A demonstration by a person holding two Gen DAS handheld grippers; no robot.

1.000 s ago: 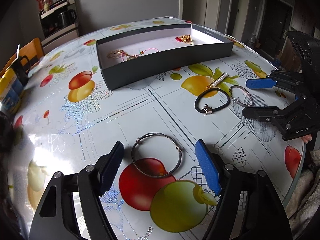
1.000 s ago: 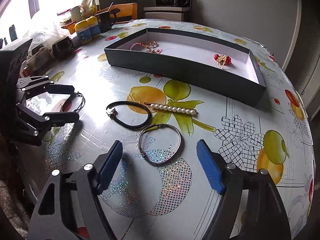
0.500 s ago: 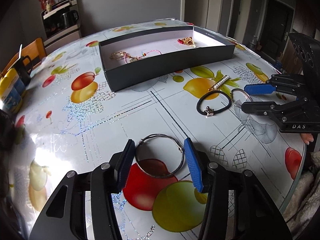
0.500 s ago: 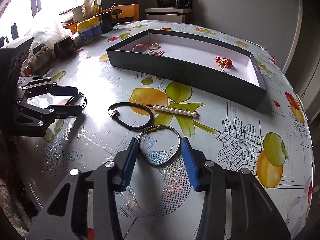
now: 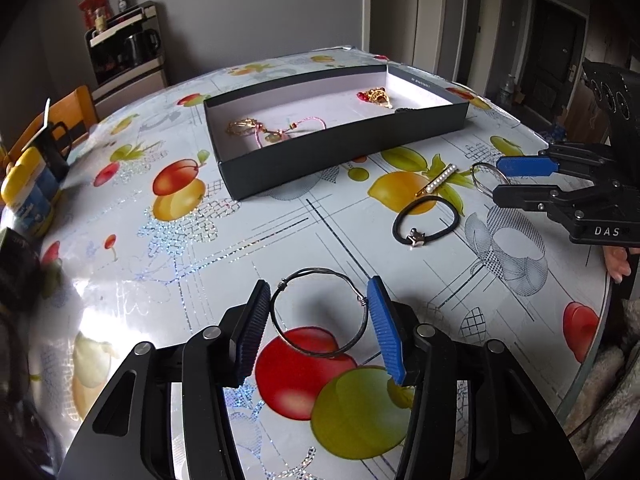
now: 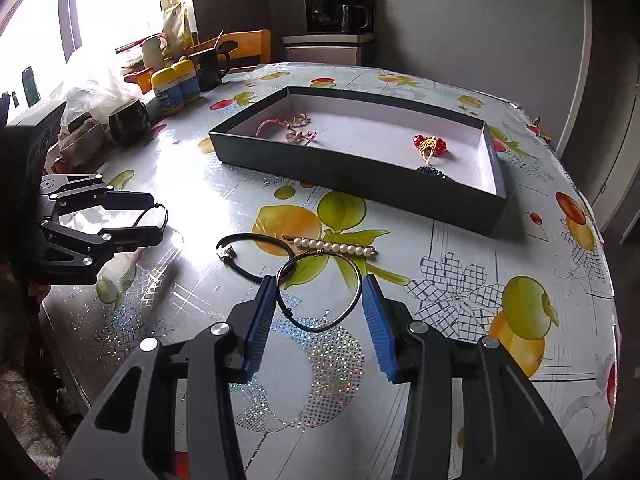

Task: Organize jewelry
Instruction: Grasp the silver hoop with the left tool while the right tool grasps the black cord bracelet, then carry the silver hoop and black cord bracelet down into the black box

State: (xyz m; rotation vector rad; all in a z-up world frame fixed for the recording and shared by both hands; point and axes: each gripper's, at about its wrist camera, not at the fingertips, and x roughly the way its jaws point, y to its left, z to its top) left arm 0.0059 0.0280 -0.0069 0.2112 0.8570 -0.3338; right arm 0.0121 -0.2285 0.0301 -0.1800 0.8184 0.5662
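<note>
My left gripper [image 5: 318,320] is shut on a thin dark wire bangle [image 5: 320,314], its pads touching both sides of the ring and holding it just above the table. My right gripper [image 6: 320,316] is shut on a silver bangle [image 6: 320,292], also lifted slightly. The dark open box [image 5: 344,156] with a white floor holds a pink cord bracelet [image 5: 288,130] and a gold and red piece [image 5: 376,96]. A black hair tie [image 5: 426,220] and a pearl hair clip [image 5: 438,180] lie on the table between the grippers; both show in the right wrist view, the hair tie [image 6: 244,256] and the clip [image 6: 332,246].
The round table has a glossy fruit-print cloth [image 5: 180,200]. Yellow-lidded jars [image 6: 176,84], a black mug [image 6: 210,66] and bowls [image 6: 128,120] stand at the table's far left in the right wrist view. A wooden chair [image 5: 68,112] stands behind the table.
Both grippers closed from wide open onto their bangles. Each bangle now sits gripped between the pads and slightly raised.
</note>
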